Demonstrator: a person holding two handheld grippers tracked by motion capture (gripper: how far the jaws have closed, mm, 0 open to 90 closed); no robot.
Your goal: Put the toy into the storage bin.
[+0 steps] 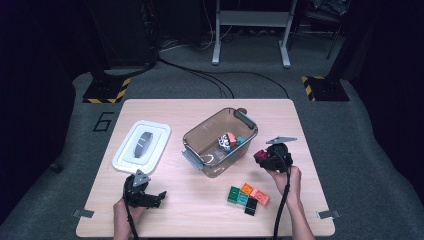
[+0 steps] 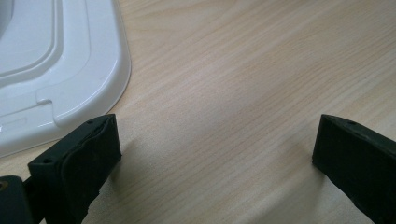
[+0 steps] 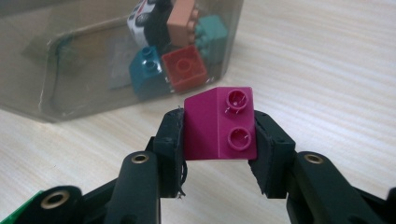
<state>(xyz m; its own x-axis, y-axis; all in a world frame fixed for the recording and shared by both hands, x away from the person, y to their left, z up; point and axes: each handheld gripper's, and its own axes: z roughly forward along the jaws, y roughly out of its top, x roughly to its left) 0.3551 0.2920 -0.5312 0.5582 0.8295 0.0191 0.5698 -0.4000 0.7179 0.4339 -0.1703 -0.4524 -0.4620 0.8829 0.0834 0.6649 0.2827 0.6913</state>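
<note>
A magenta brick [image 3: 219, 123] with two studs sits clamped between the jaws of my right gripper [image 3: 218, 135], lifted off the table just in front of the clear brown bin [image 3: 56, 70]. From above, that right gripper [image 1: 262, 156] hovers beside the bin [image 1: 197, 135] at its right side. Inside the bin lie several bricks: a red one [image 3: 184, 67], a blue one [image 3: 147, 70], a teal one [image 3: 212, 35] and a salmon one [image 3: 180, 23]. My left gripper [image 1: 156, 198] rests low at the table's front left; in its own view the left gripper [image 2: 215, 149] stands open over bare wood.
The white bin lid [image 1: 141, 146] lies flat at the left, and its corner [image 2: 60, 70] reaches close to my left jaw. A cluster of loose bricks [image 1: 248, 196] in green, orange, salmon and black lies at the front right. The wooden table [image 1: 200, 210] ends near both hands.
</note>
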